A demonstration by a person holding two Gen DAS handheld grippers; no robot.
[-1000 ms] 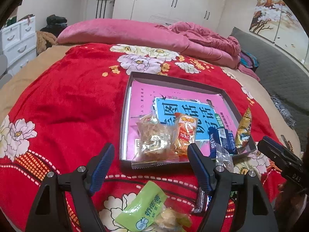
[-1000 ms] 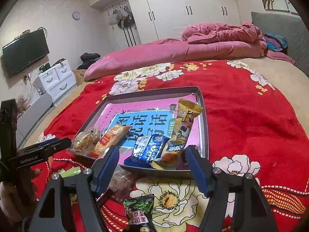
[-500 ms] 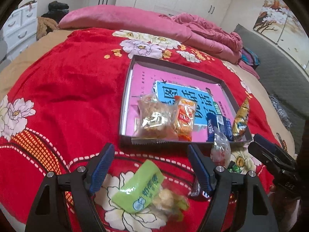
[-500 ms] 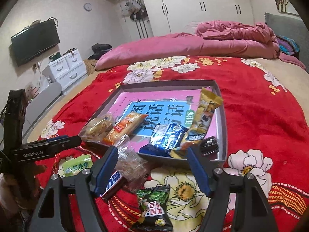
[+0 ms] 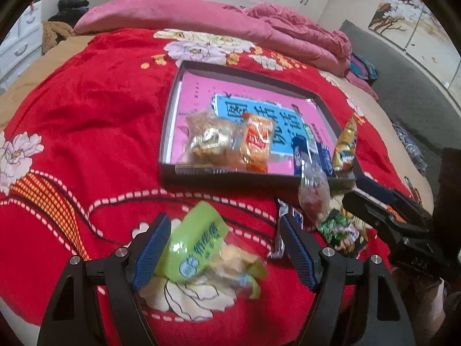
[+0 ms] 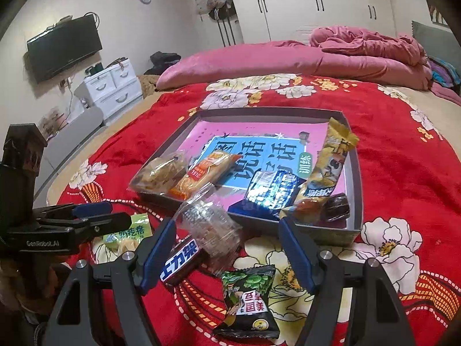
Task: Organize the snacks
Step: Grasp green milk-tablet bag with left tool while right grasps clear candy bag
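Green snack pkt [image 5: 198,242], crinkled, clear end.

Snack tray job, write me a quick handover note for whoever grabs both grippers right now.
Left gripper: open, empty, above the green packet on the red blanket.
Right gripper: open, empty, above the loose snacks in front of the tray.
Done: in the tray are a clear pastry pack, an orange pack, a blue pack, a yellow pack leaning on the rim, and a dark round sweet.
Left: green packet, clear bag propped against the tray's front wall, chocolate bar and green pea packet are all outside the tray.
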